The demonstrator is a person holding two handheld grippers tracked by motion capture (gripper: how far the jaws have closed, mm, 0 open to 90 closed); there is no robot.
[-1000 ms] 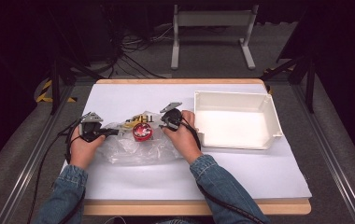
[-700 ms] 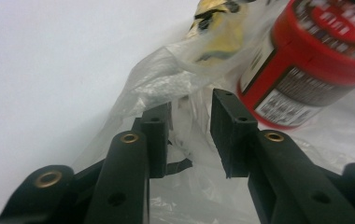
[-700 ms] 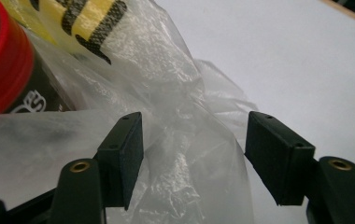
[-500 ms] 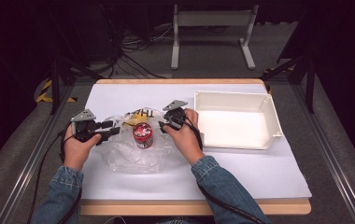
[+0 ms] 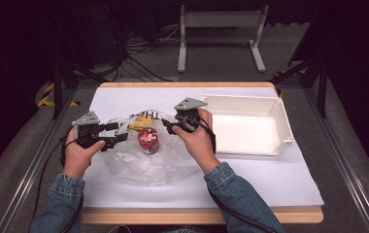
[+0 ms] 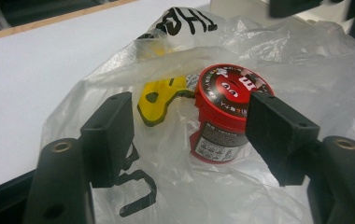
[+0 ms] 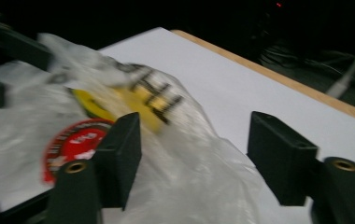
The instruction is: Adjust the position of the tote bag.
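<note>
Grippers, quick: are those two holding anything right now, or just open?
Left gripper: open, jaws just widened, nothing pinched; the red tub stands beyond them inside the plastic bag.
Right gripper: open, holding nothing, above the bag.

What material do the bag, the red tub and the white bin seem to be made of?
Bag: thin clear plastic film, glossy; it crinkles and the tub shows through it.
Red tub: probably plastic with a smooth printed lid and a paper-like label on its side; cardboard is also possible.
White bin: likely moulded rigid plastic, matte, with even thin walls.
</note>
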